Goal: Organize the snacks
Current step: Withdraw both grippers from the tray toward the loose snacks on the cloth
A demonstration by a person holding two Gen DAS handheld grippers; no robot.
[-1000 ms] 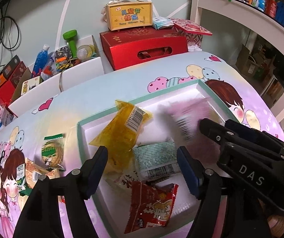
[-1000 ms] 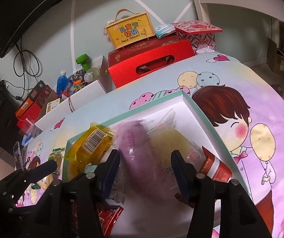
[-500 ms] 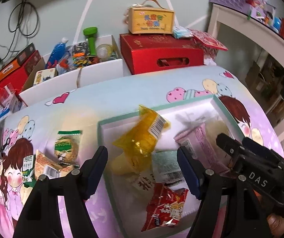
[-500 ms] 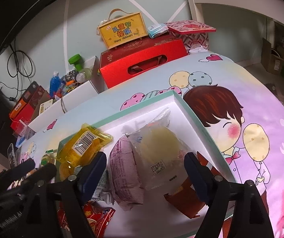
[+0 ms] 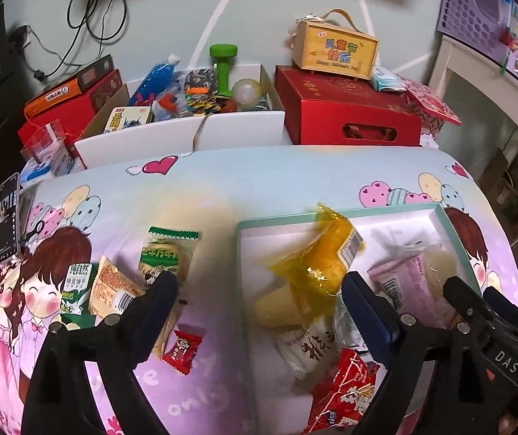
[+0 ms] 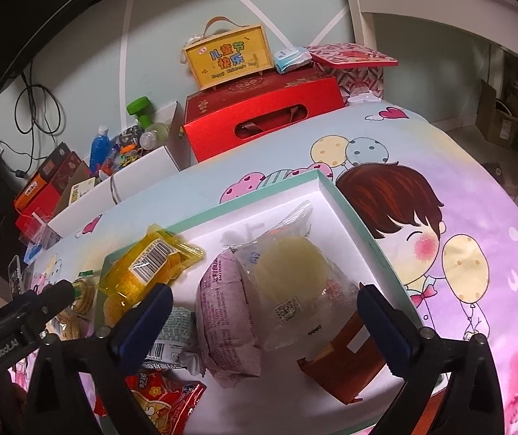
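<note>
Blue-padded and spread wide, the left gripper (image 5: pixel 259 301) hangs over the cartoon tablecloth (image 5: pixel 277 174) with nothing between its fingers; its jaws have just been opening. From the left wrist view, its left finger sits above the loose snacks on the cloth: a green biscuit pack (image 5: pixel 163 253), an orange wafer pack (image 5: pixel 112 286), a green-and-white pack (image 5: pixel 76 290) and a small red candy (image 5: pixel 182 351) nearer the camera. Its right finger reaches over the tray (image 5: pixel 367 212), where a yellow pack (image 5: pixel 317 264) leans on the near-left wall, with a white pack (image 5: pixel 306 348), a red pack (image 5: pixel 346 395) and a pink pack (image 5: pixel 407 286) beside it. The right gripper's black frame shows at the lower right.

From the right wrist view, the right gripper (image 6: pixel 264 315) also stands wide open, its jaws just having been opening, empty above the tray (image 6: pixel 360 224). Under it lie the pink pack (image 6: pixel 228 308) and a clear bun pack (image 6: pixel 288 275), touching each other, with a brown box (image 6: pixel 346 362) towards the right finger. The yellow pack (image 6: pixel 146 268) rests against the tray's far-left corner.
</note>
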